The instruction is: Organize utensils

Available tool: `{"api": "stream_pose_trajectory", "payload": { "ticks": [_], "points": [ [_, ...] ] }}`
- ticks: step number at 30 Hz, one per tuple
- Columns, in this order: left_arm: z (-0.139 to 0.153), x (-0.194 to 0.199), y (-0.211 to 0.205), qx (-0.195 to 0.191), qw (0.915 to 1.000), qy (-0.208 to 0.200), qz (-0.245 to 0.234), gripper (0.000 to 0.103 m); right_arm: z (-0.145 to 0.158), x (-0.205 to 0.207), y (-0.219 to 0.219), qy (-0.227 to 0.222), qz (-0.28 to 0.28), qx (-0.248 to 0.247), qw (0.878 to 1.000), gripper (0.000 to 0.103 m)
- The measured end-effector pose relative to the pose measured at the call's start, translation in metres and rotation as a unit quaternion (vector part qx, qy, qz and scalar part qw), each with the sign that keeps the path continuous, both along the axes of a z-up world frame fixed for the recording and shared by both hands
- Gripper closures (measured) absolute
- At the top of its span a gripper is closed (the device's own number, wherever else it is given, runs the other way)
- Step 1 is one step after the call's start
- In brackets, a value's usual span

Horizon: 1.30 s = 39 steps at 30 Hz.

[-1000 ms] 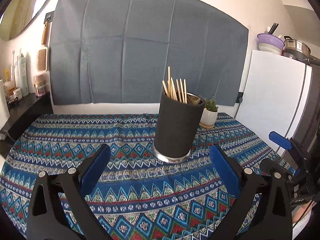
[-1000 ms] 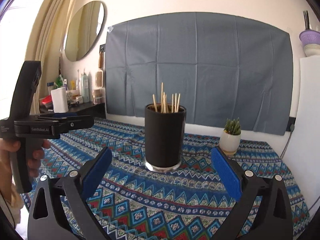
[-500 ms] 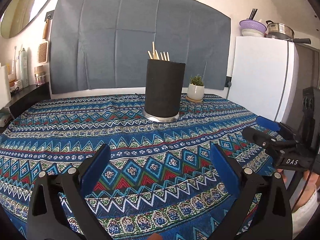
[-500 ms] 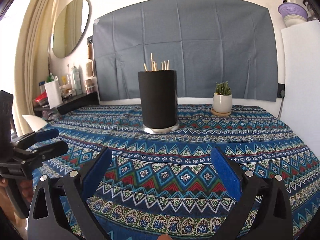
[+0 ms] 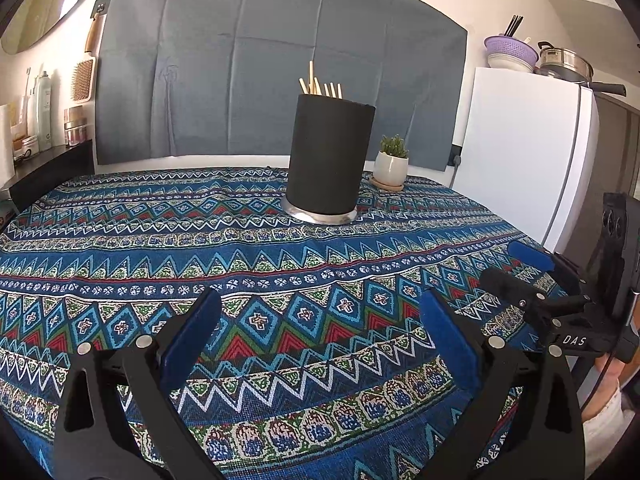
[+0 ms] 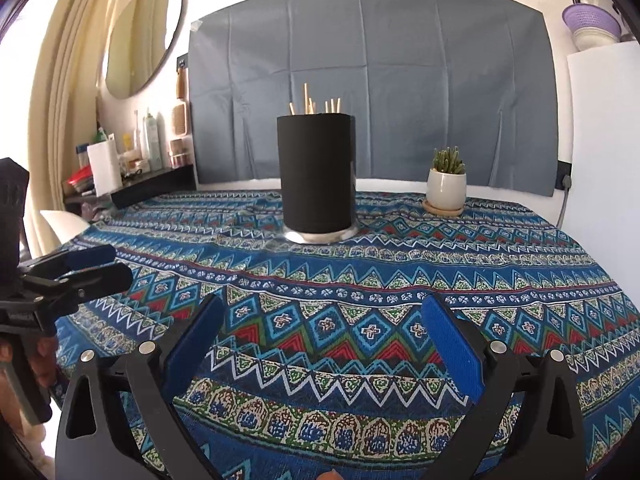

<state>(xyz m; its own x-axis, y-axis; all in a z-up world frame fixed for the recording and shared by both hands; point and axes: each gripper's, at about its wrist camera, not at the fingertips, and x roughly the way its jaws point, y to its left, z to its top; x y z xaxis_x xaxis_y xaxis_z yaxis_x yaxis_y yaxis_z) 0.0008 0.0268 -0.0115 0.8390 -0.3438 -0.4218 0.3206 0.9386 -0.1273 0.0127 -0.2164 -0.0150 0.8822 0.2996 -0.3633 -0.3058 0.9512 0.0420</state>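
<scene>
A: Where's the black holder [image 5: 329, 160]?

B: Upright on the desk [image 5: 120, 248], well ahead of both tongs, chopsticks [image 5: 320, 87] poking out the top.

A: And the tongs?

B: Left tongs [image 5: 320, 344] spread wide, holding nothing. Right tongs [image 6: 322, 346] likewise spread and bare, just beside the left ones. A small potted cactus [image 6: 446, 186] stands beyond, to the holder's right.

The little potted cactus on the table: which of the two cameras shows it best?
The right wrist view. There the potted cactus stands clear on its saucer, apart from the black holder. In the left wrist view the potted cactus looks smaller, close beside the black holder.
</scene>
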Motion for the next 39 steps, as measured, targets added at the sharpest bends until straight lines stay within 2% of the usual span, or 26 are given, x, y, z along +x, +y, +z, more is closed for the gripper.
{"api": "stream_pose_trajectory", "payload": {
  "ticks": [7,16,25,39],
  "points": [
    [-0.002,0.0,-0.009,0.031,0.9994,0.007,0.016,0.006,0.0,0.0,-0.003,0.003,-0.001,0.012,1.0,0.008],
    [-0.002,0.001,-0.007,0.027,0.9992,0.015,0.024,0.006,0.0,-0.002,0.004,-0.004,0.001,-0.008,1.0,0.008],
    [-0.002,-0.003,-0.01,0.034,0.9992,0.001,0.018,0.006,-0.001,-0.007,0.011,-0.015,-0.001,-0.03,0.999,0.008],
    [-0.001,-0.004,-0.01,0.038,0.9992,-0.003,0.014,0.006,0.0,-0.007,0.008,-0.018,-0.003,-0.026,1.0,0.008]
  ]
}}
